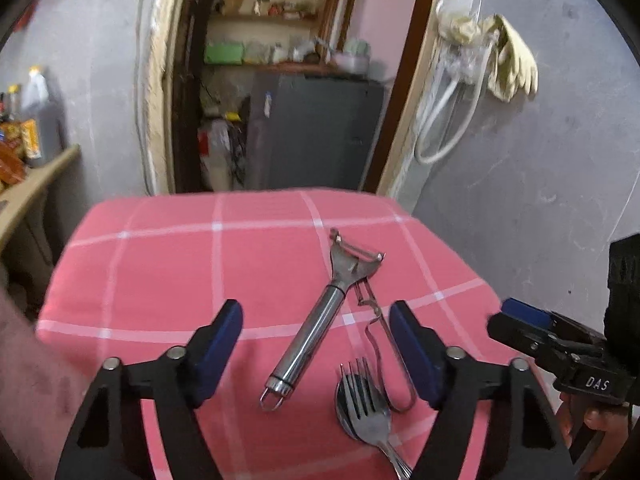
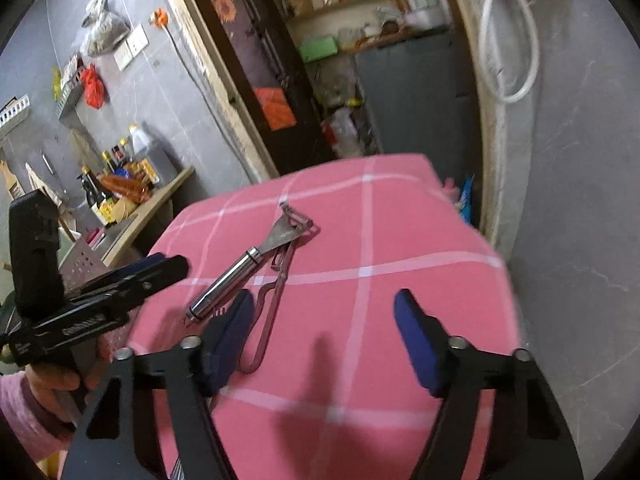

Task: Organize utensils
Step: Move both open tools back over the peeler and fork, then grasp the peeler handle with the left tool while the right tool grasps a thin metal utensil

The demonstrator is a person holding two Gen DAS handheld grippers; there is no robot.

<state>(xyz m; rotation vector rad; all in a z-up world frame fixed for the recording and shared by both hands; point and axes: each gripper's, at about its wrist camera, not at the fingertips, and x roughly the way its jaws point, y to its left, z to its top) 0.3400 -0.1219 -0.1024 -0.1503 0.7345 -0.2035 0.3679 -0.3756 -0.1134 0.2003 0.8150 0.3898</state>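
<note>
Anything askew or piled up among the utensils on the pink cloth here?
Yes. The fork lies stacked on the spoon, tines over the bowl. The steel-handled peeler lies diagonally, and a thin wire-handled peeler sits right beside its head, possibly touching. Nothing looks damaged or spilled. Both the left gripper and right gripper are open and empty.

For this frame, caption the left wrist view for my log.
Open left gripper above peeler, fork and spoon on pink tablecloth.
</note>
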